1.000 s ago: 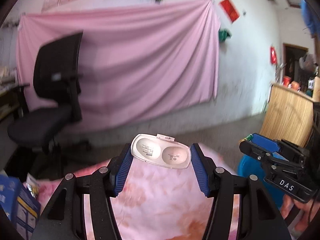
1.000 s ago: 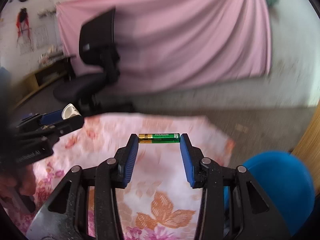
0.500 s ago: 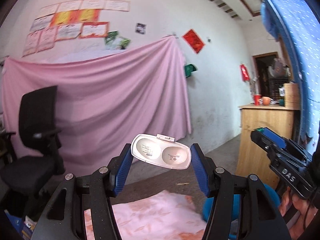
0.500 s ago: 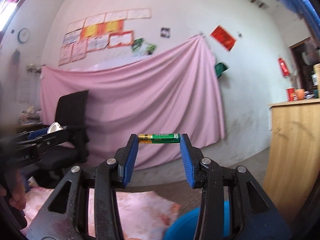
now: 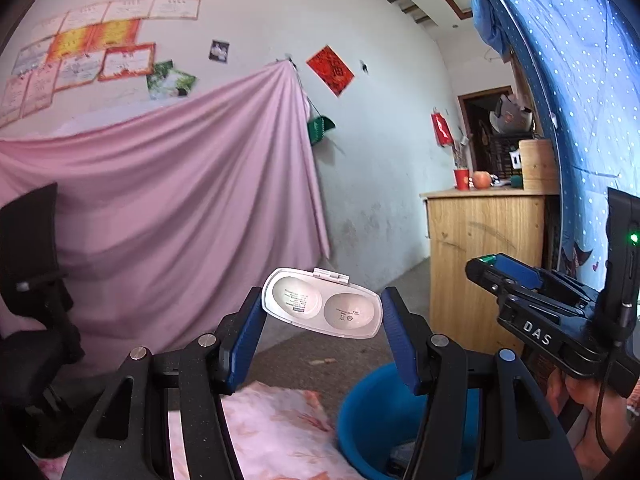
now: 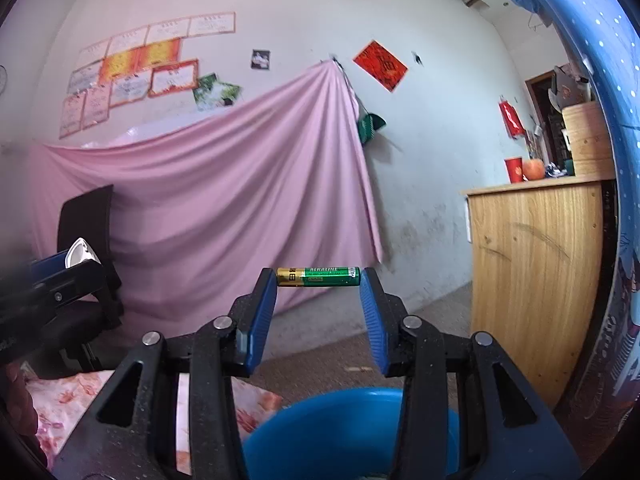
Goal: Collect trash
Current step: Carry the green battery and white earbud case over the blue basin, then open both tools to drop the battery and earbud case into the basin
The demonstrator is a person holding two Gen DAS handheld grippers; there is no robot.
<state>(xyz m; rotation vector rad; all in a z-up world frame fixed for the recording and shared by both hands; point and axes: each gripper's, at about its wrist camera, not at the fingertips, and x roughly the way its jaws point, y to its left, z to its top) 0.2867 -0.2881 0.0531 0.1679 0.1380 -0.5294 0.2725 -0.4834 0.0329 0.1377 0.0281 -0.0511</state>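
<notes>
My left gripper (image 5: 322, 312) is shut on a white plastic blister tray (image 5: 321, 307) with two round hollows, held crosswise in the air. My right gripper (image 6: 318, 278) is shut on a green and gold battery (image 6: 318, 276), clamped end to end between the blue pads. A blue plastic bin (image 6: 344, 432) stands on the floor right below the right gripper; in the left wrist view the blue bin (image 5: 372, 412) sits low and to the right of my left gripper. The right gripper (image 5: 486, 270) shows at the right edge there, held by a hand (image 5: 580, 408).
A pink flowered cloth (image 5: 272, 436) lies left of the bin. A black office chair (image 6: 86, 264) stands at the left before a pink hanging sheet (image 6: 240, 184). A wooden cabinet (image 6: 536, 288) with a red cup is at the right, beside blue dotted fabric (image 5: 576, 92).
Both grippers have risen and swung right, from over the flowered cloth to above the blue bin. The views tilted up toward the wall. Both grips are unchanged.
</notes>
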